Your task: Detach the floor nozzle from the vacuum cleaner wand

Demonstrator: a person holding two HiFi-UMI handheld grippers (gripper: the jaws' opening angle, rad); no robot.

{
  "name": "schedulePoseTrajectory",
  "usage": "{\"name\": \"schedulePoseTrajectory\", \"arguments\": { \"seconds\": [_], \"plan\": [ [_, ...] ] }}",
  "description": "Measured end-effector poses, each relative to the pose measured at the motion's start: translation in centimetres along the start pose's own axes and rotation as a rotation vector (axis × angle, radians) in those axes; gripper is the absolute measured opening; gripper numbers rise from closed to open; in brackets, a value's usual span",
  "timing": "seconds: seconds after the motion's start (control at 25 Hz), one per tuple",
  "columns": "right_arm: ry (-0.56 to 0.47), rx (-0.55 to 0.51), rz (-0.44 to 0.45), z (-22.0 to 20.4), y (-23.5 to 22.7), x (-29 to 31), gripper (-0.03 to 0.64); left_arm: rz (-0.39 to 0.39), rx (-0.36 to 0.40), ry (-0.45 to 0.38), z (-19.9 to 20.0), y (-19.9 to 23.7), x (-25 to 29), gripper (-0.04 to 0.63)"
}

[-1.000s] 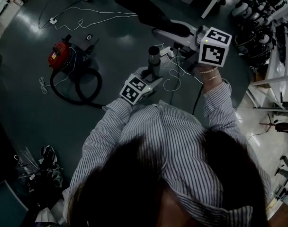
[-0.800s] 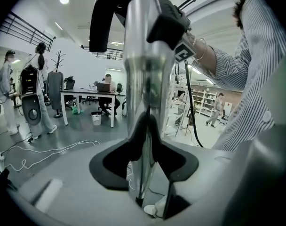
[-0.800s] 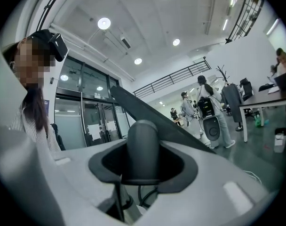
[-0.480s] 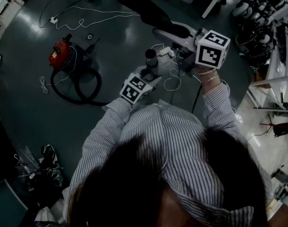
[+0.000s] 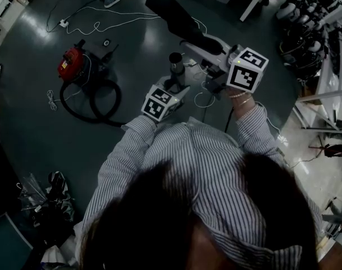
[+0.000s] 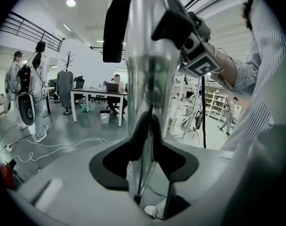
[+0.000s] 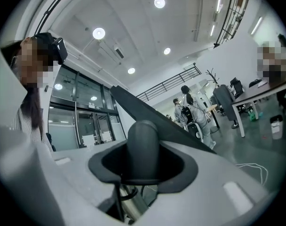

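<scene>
Head view: left gripper (image 5: 175, 83) clenched on chrome wand (image 5: 176, 66). Right gripper (image 5: 215, 52) grasping black floor nozzle (image 5: 174, 13) by its neck. The wand's open end is seemingly apart from the nozzle.
Left gripper view: wand upright, pinched between both jaws.
Right gripper view: nozzle neck fills the jaws.
</scene>
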State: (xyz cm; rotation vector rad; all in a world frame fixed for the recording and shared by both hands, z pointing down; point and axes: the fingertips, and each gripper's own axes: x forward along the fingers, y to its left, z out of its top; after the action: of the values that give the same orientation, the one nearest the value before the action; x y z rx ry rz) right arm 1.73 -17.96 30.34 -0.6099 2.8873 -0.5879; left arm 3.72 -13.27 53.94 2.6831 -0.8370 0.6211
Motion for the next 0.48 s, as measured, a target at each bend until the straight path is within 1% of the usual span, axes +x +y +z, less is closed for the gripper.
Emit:
{"name": "schedulePoseTrajectory", "arguments": {
  "seconds": [0.24, 0.48],
  "plan": [
    [-0.034, 0.013, -0.014, -0.3, -0.1, -0.3, 0.173, 0.025, -0.003, -0.006, 0.2, 0.7, -0.1, 0.178],
    [-0.066, 0.026, -0.003, -0.4, 0.5, -0.4, 0.172, 0.064, -0.036, 0.008, -0.1, 1.5, -0.5, 0.178]
  ]
}}
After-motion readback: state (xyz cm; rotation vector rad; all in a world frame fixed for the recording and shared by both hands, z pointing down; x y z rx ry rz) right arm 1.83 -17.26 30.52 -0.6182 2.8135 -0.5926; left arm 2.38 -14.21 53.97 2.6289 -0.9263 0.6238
